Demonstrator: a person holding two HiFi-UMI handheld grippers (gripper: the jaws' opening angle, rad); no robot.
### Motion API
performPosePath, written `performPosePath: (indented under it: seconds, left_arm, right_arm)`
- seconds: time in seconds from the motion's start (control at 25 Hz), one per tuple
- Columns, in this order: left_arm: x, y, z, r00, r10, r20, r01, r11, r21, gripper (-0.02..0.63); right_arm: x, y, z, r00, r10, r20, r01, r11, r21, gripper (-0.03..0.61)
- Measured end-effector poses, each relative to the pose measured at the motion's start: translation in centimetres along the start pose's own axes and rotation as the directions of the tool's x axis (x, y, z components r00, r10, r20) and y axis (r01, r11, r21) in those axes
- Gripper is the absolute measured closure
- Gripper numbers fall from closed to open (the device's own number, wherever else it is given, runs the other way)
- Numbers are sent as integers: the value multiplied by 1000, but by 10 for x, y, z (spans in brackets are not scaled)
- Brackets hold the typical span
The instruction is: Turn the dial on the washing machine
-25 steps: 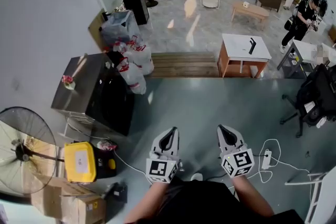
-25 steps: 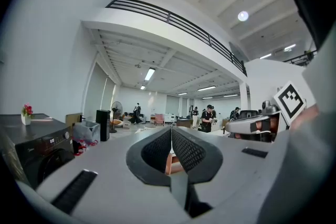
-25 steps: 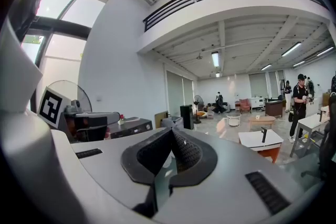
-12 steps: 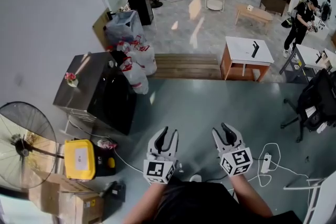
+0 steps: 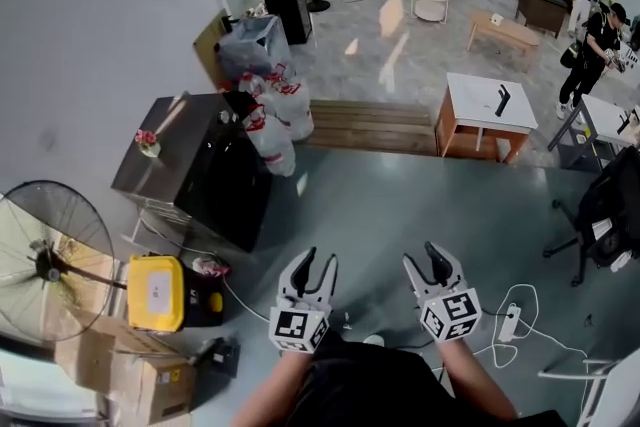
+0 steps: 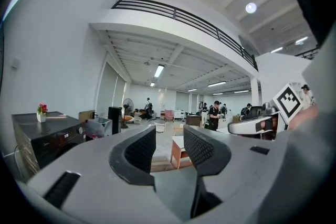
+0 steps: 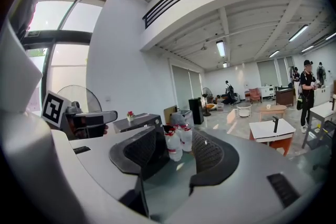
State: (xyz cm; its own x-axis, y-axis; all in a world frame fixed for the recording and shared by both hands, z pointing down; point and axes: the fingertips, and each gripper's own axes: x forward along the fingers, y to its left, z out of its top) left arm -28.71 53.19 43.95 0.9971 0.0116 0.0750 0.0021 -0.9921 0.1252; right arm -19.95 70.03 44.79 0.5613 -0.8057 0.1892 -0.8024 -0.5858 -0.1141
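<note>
The washing machine is a dark box with a steel top, standing against the left wall with a small flower pot on it. Its dial is too small to make out. Both grippers are held low, near the person's body and well short of the machine. The left gripper has its jaws opening with nothing between them; the machine shows far off at that view's left. The right gripper is also opening and empty, and points towards the machine.
Large water bottles stand at the machine's far corner. A floor fan, a yellow case and cardboard boxes crowd the left. A wooden step, white table, power strip and office chair lie ahead and right.
Both grippers' jaws have gone from shut to apart. The head view has shifted a little, so the machine sits slightly farther right in the picture.
</note>
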Motion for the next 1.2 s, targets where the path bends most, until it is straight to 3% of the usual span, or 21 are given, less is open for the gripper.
performPosePath:
  seconds: [0.24, 0.48, 0.92, 1.2]
  left_arm:
    - [13, 10, -4, 1000, 0, -16, 0, 1000, 6, 472]
    - [46, 48, 0, 1000, -1, -6, 1, 1000, -2, 472]
    - [165, 188, 5, 1000, 21, 3, -21, 999, -36, 473]
    - [231, 272, 23, 1000, 10, -3, -10, 999, -42, 472]
  right_arm:
    - [22, 0, -8, 1000, 20, -19, -19, 999, 33, 394]
    - [72, 2, -6, 998, 41, -40, -40, 999, 25, 394]
    - [244, -23, 4, 994, 37, -99, -38, 999, -3, 394]
    - [368, -28, 36, 990, 58, -126, -60, 998, -14, 394]
